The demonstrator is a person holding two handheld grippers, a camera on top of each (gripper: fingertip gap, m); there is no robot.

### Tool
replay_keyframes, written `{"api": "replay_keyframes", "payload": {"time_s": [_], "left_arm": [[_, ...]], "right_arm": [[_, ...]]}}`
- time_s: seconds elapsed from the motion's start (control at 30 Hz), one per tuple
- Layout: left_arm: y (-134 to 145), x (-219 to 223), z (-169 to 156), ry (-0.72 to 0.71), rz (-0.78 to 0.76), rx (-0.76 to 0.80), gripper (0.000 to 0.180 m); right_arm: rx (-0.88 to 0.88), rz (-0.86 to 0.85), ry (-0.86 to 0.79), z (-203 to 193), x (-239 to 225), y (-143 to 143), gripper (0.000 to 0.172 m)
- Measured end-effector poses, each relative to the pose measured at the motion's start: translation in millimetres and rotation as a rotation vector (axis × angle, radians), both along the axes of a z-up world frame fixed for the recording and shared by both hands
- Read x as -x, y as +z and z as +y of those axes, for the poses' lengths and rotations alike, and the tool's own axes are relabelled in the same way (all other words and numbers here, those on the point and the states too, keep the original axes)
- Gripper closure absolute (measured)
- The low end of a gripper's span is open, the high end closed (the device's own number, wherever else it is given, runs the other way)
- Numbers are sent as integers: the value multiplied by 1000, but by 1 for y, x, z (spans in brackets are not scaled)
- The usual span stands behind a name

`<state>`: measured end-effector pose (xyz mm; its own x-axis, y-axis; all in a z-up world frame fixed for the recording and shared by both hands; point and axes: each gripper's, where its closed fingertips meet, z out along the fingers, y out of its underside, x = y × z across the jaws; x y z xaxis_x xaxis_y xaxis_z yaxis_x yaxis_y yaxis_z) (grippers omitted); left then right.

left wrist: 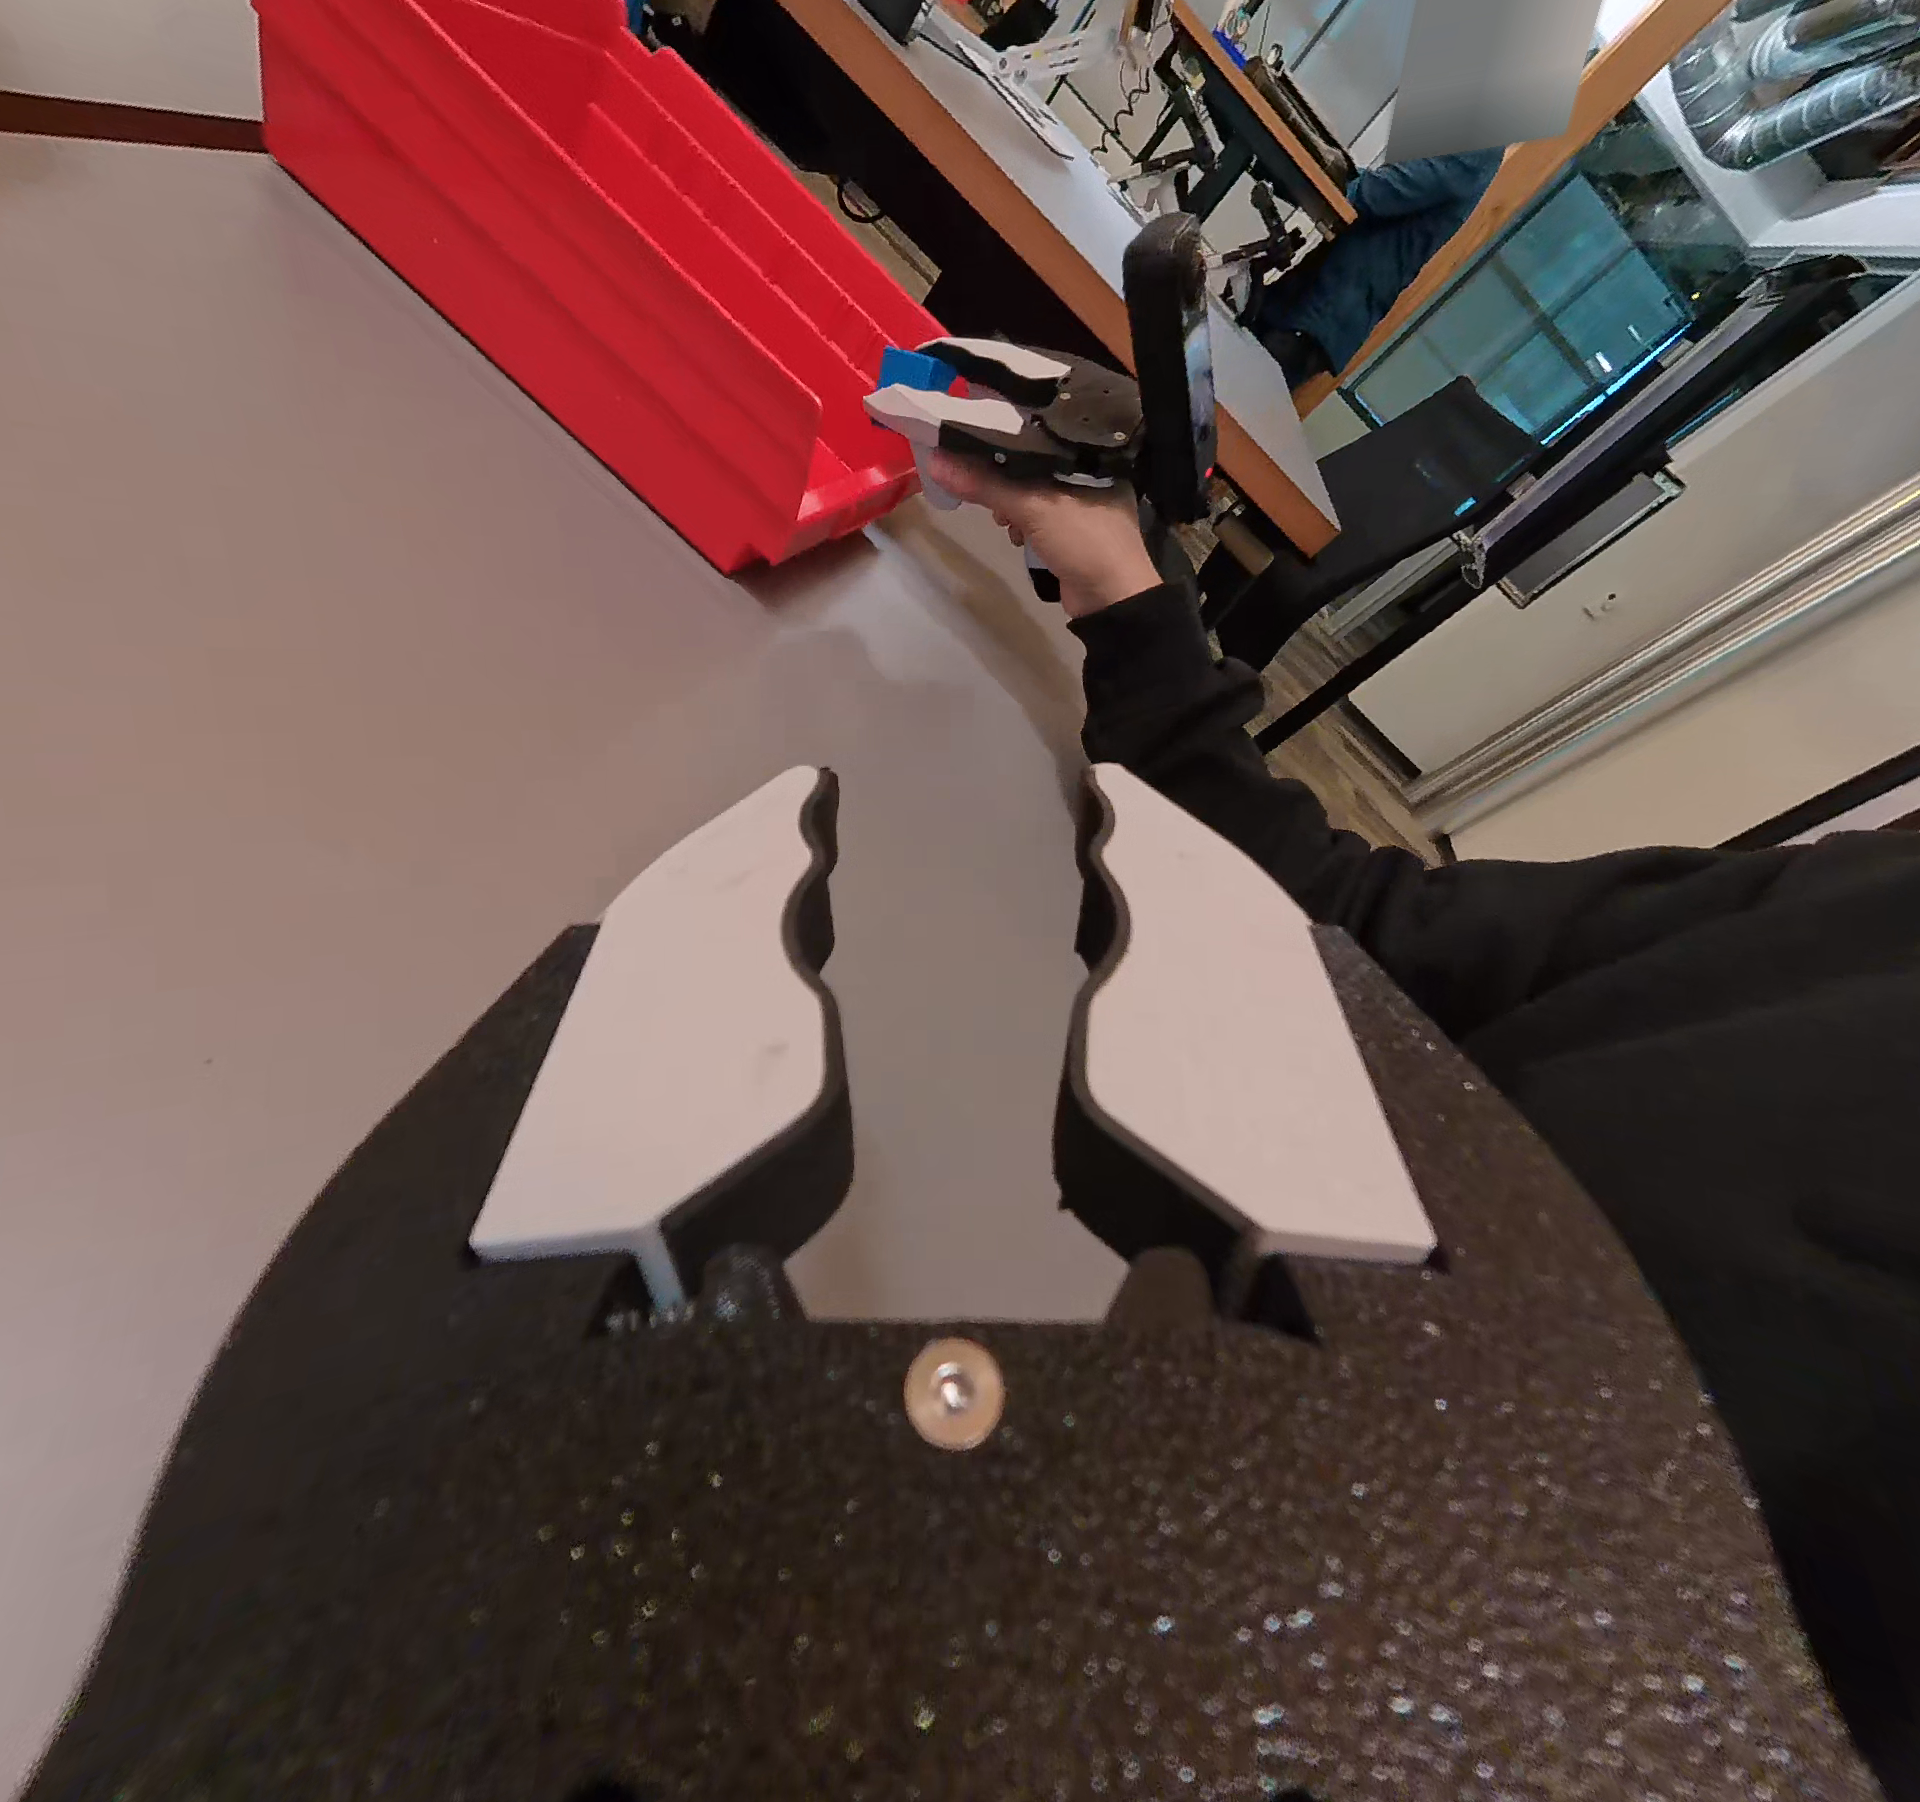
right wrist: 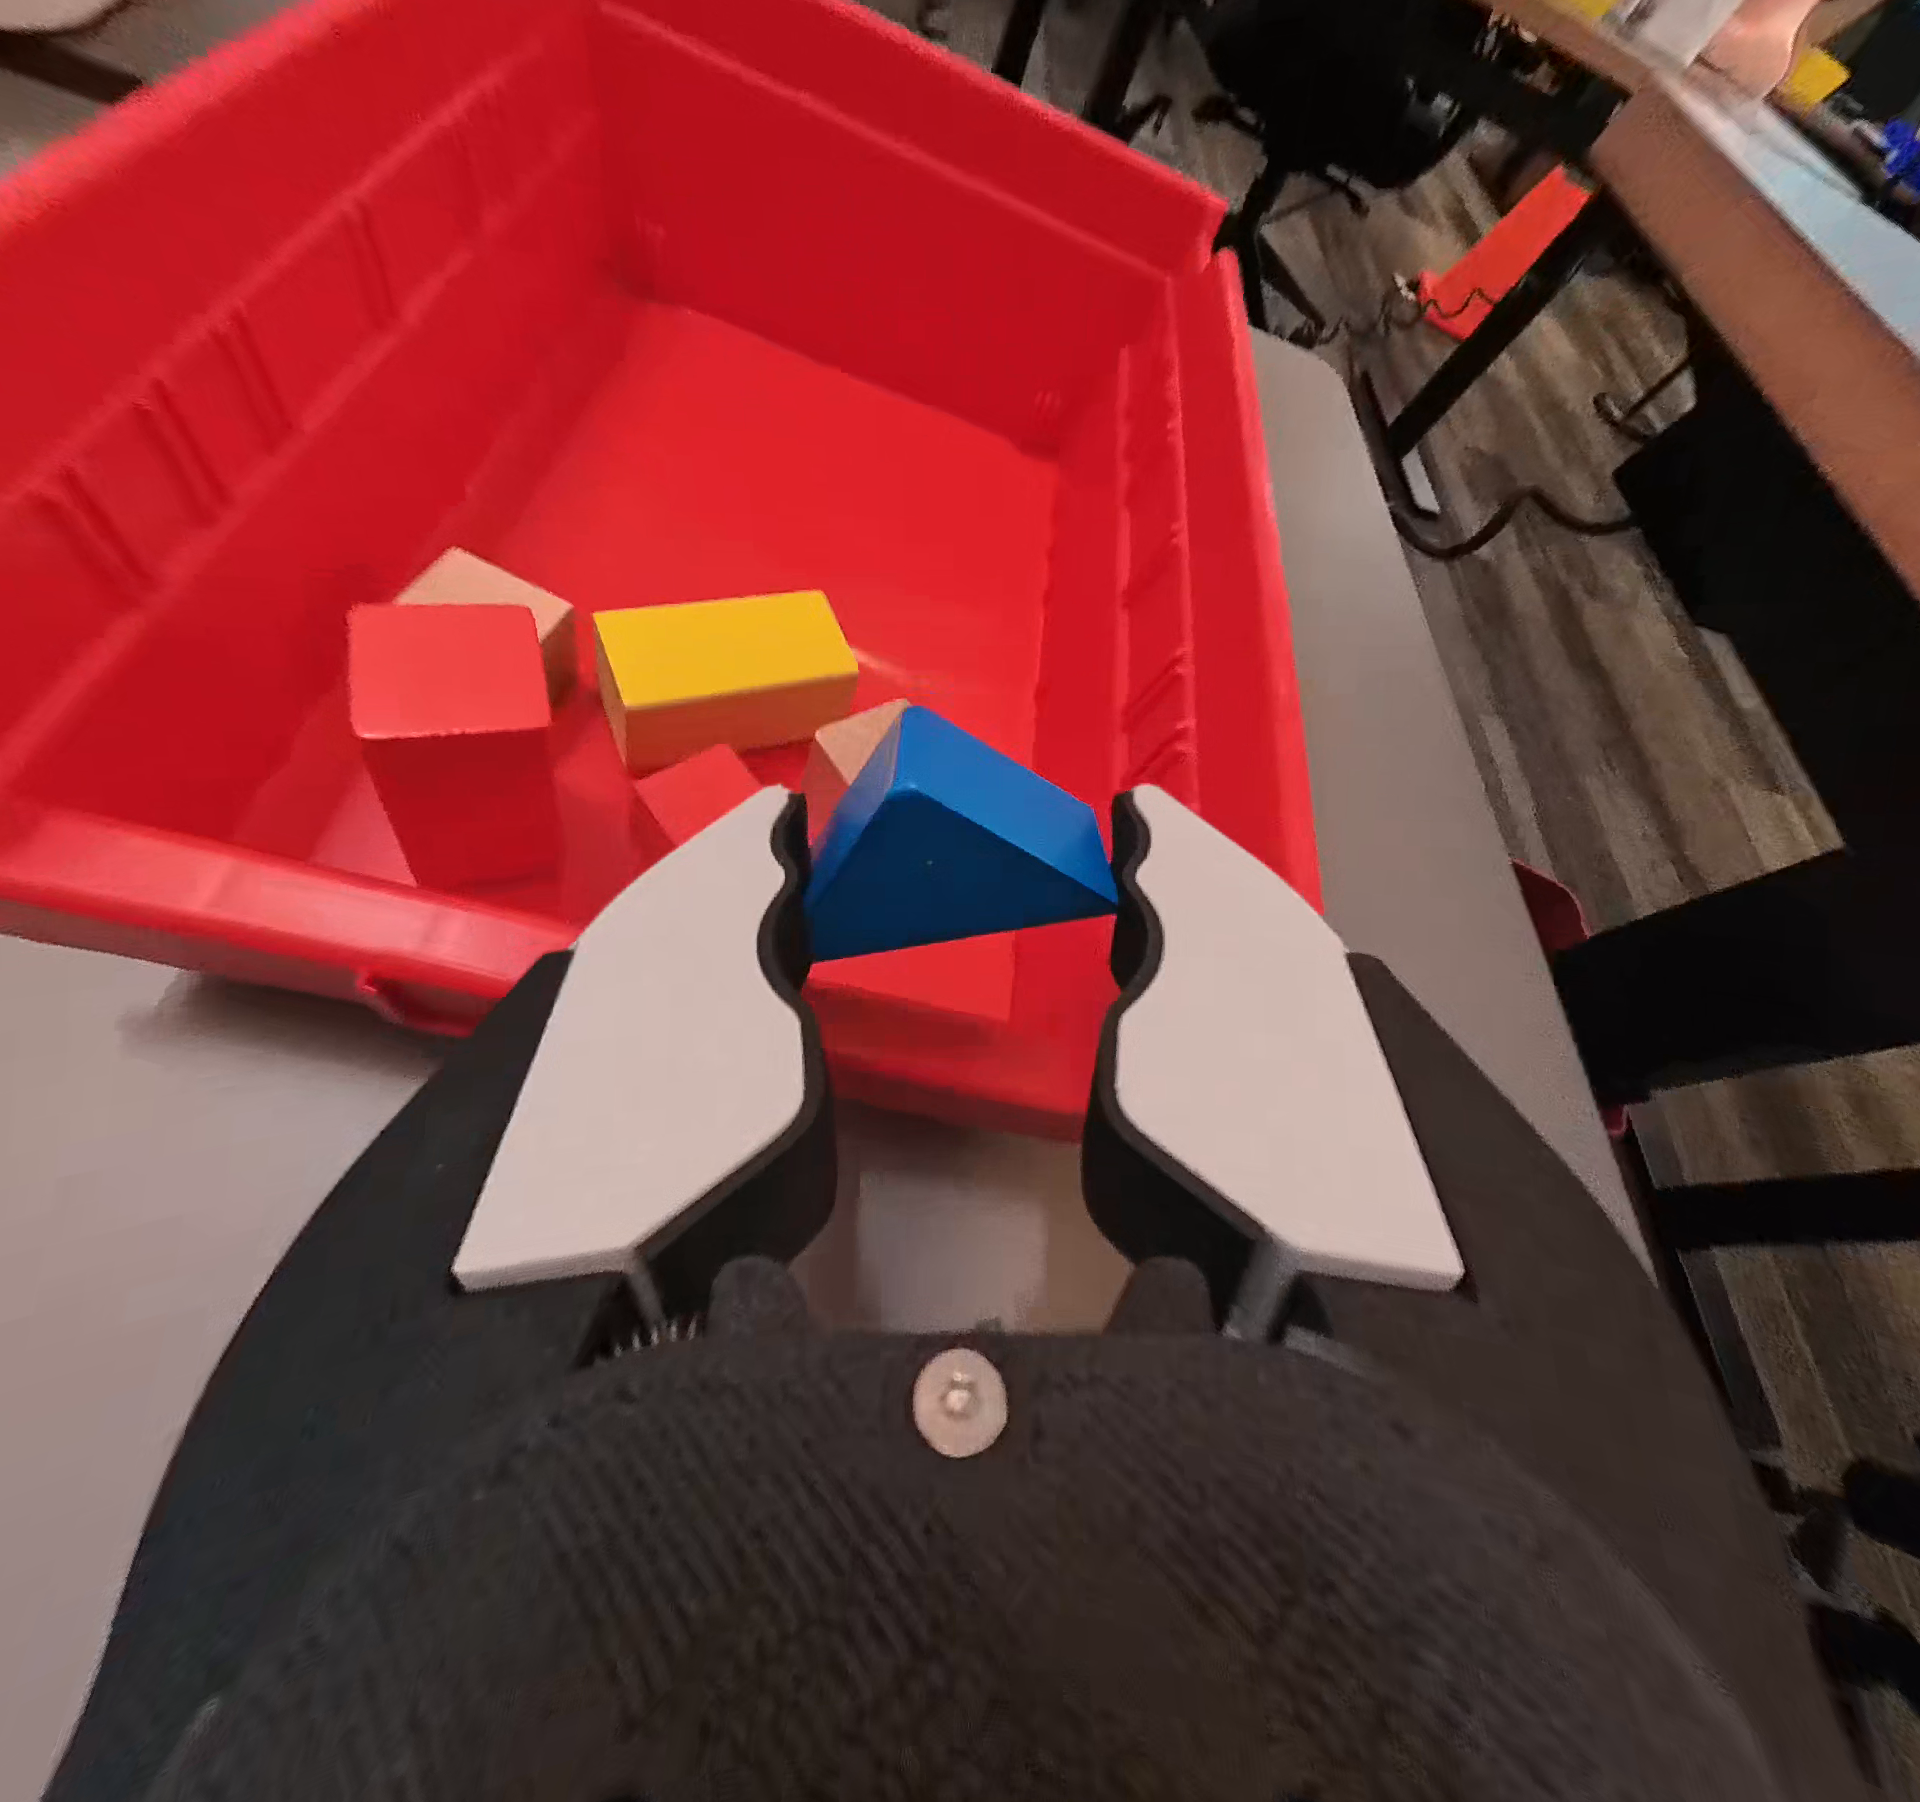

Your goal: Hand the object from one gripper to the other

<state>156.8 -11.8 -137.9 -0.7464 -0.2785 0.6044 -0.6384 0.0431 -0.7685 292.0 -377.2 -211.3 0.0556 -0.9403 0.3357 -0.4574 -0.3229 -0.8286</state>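
Bare grey table [left wrist: 364,713] lies open ahead of the left gripper [left wrist: 956,817]. The red bin [right wrist: 727,194] has free floor at its back; wooden blocks [right wrist: 717,672] crowd the front.

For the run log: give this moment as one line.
right gripper: holds blue block over red bin | left gripper: open, empty

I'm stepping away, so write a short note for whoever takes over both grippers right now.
Right gripper: fingers pressed on a blue block, held over the near end of the red bin.
Left gripper: open, nothing between its fingers, over the grey table, apart from the right one.
In the bin: a yellow block and red blocks.
Done: blue block is with the right gripper.
Left: bring the grippers together and pass the block across.
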Motion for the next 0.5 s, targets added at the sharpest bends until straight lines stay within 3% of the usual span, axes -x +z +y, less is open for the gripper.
{"api": "replay_keyframes", "payload": {"time_s": [0.17,0.3,0.5], "left_arm": [[-7,0,5,19,-15,-36,137],[-8,-4,17,69,-47,-72,136],[10,-33,79,304,-139,-168,137]], "right_arm": [[61,29,-33,-5,-1,-12,116],[-13,16,-14,1,-1,-12,115],[-34,-77,-14,5,4,19,101]]}}
